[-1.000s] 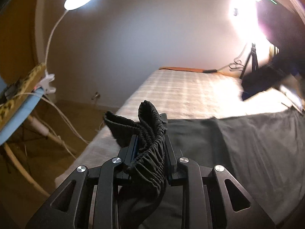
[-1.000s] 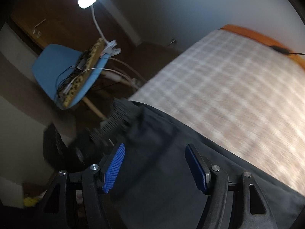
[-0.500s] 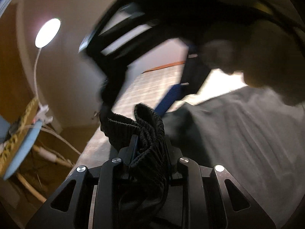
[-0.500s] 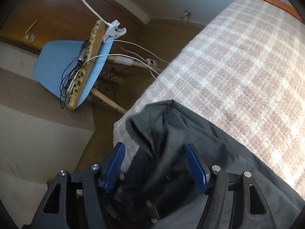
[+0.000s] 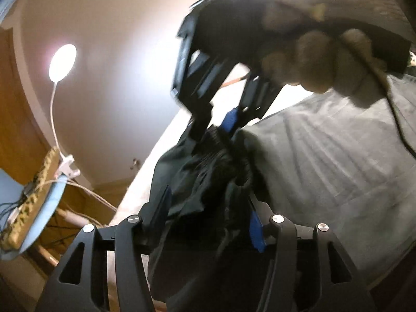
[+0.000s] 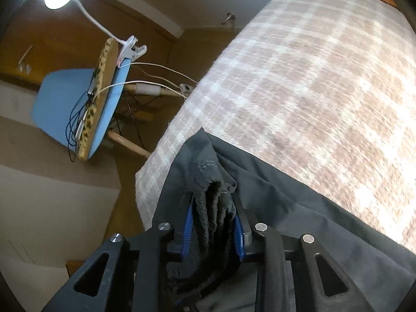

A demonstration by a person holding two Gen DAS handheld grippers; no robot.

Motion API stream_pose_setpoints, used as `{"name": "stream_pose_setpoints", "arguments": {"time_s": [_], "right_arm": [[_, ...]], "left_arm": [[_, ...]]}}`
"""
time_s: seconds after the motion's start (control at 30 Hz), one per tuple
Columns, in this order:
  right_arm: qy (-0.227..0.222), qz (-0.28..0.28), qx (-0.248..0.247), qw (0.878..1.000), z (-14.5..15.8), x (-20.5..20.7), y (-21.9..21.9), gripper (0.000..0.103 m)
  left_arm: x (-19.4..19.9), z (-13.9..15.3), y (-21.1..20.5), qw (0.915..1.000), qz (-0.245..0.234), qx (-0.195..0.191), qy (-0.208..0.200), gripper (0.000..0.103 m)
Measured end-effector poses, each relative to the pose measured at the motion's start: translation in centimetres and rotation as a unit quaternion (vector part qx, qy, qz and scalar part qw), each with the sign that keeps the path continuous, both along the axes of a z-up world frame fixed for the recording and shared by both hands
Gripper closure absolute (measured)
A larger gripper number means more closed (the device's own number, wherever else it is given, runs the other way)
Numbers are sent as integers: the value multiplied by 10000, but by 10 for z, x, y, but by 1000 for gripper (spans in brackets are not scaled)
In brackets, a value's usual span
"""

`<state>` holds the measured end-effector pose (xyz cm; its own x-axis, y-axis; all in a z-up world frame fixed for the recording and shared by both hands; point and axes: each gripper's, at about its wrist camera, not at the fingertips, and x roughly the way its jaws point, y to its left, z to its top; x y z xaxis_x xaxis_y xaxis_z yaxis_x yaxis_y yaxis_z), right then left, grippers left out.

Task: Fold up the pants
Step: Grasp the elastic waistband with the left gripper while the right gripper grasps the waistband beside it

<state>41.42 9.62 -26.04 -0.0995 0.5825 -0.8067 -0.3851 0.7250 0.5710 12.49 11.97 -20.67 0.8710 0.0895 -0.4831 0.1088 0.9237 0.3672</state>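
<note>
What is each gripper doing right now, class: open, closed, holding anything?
Left gripper: jaws opening, the pants' waistband loose between them.
Right gripper: jaws closing, pads pressed on the bunched waistband.

Left gripper (image 5: 208, 208) pointing shallowly downward, jaws opening, blue-lined fingers (image 5: 256, 230) spread wide with bunched dark pants (image 5: 215, 171) lying loose between them, pads apparently off the cloth. Right gripper (image 6: 213, 223) angled steeply down, jaws closing, blue pads (image 6: 187, 230) pinching the gathered waistband from either side. Seen from the left claw: right gripper (image 5: 215, 127) descending from above and ahead, a hand (image 5: 319, 59) wrapped around its handle.
</note>
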Motion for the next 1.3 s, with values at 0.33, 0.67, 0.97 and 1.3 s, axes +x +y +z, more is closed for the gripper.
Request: {"name": "stream_pose_setpoints", "arguments": {"time_s": [0.33,0.67,0.97,1.3], "right_arm": [[-97,-81,-60,9999,5,-6,-12,48],[440,-365,404,9975,4,-7,-28,33],[272,-405,300,9984,9,-16,-44,83],[45,-731,267,9970,22,-27,-97,86]], "left_arm": [[17,5,10,9989,-240,-364,153,85],[10,26,-2,9955,-250,-911,-116,88],[5,28,-35,9950,-646,-761,21,87],[0,43,-35,9827,-1247,-1230,610,46]]}}
